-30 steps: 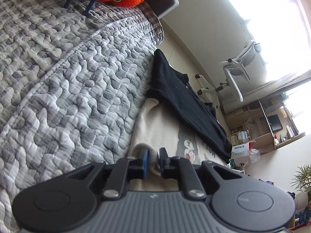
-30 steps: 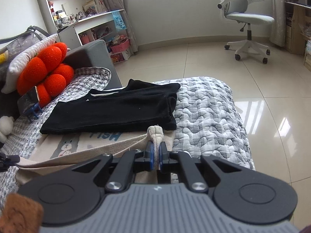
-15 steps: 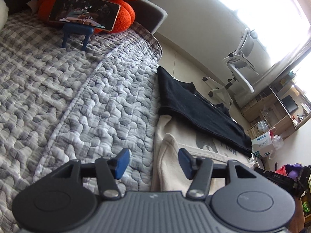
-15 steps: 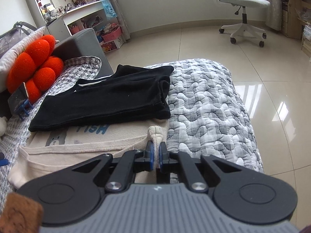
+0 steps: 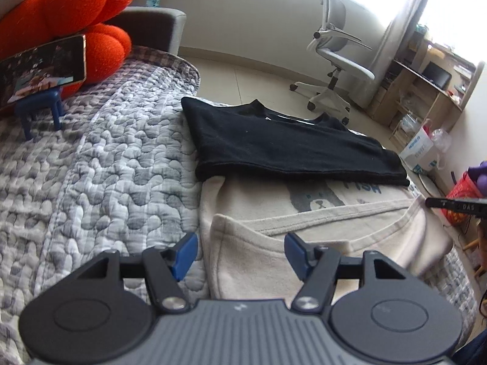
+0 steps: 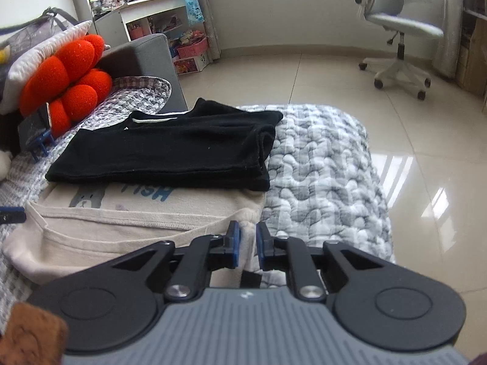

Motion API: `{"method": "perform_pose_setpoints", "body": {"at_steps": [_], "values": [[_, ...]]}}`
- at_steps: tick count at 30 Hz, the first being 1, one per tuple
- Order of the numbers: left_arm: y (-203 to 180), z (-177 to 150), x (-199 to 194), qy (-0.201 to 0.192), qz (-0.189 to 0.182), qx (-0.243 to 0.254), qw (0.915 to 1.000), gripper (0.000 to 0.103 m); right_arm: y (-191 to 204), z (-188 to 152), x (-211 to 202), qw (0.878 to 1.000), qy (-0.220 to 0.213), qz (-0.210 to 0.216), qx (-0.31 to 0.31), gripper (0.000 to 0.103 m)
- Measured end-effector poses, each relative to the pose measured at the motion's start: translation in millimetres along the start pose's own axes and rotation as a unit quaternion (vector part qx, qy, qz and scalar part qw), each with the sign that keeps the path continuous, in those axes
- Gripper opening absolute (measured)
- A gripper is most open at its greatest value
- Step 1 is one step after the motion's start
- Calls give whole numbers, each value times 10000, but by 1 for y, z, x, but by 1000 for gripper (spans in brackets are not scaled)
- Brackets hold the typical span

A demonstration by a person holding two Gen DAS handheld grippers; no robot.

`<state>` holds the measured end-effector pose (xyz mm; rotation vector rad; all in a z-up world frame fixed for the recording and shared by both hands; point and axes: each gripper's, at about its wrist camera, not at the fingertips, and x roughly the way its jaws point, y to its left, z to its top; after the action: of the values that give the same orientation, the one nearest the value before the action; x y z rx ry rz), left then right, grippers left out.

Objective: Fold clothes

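Cream shirt: folded on the quilted bed, near its foot edge, a folded black garment overlapping its far side. Left gripper: jaws wide apart, holding nothing. Right gripper: jaws slightly apart around the shirt's corner.

A bed under a grey-and-white quilted cover fills the near side of the room. Beyond it, glossy pale floor tiles catch bright window glare. A grey office chair on a white wheeled base stands by the plain wall, beside a pale curtain. White shelves crammed with small items line one corner; a wooden shelving unit stands opposite. An orange plush cushion rests at the bed's head.
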<state>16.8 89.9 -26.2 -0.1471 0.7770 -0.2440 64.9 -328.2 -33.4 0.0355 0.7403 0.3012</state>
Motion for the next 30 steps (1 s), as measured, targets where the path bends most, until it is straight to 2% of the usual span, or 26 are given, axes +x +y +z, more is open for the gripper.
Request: {"method": "perform_pose_setpoints", "body": {"at_steps": [1,4,6,9,11,13,17,22,26,27,29,30], "values": [[-2,0,2,26,10,90,10000,63,2,0,-3,9999,-99,11,-139,17],[-6,-1,8,147,42,214,9997,63,12,-1,-2,9977,-121,248,-616,40],[-4,-1,8,143,-22,142,9998,63,29,-4,0,9916,-157,313,-1244,40],[0,0,7,117,-132,16,9998,60,57,-6,9,9820,-44,774,-1725,40],[2,1,7,113,-194,-51,9997,47,80,-8,14,9704,24,1063,-2170,40],[3,0,7,122,-244,-64,9996,42,102,-10,19,9575,65,1332,-2557,40],[8,0,5,121,-382,-159,9991,32,131,-8,27,9419,158,1803,-2829,40],[15,0,5,149,-565,-354,9977,31,157,-7,47,9271,386,2100,-3081,41],[21,0,5,171,-711,-511,9960,32,164,-7,59,9256,529,2106,-3100,41],[23,0,5,175,-737,-559,9956,32,164,-5,59,9261,562,2121,-3069,40],[25,1,4,155,-789,-628,9948,33,166,-7,53,9212,540,2149,-3197,9],[26,1,3,141,-816,-658,9944,33,168,-8,51,9187,529,2163,-3261,8]]}}
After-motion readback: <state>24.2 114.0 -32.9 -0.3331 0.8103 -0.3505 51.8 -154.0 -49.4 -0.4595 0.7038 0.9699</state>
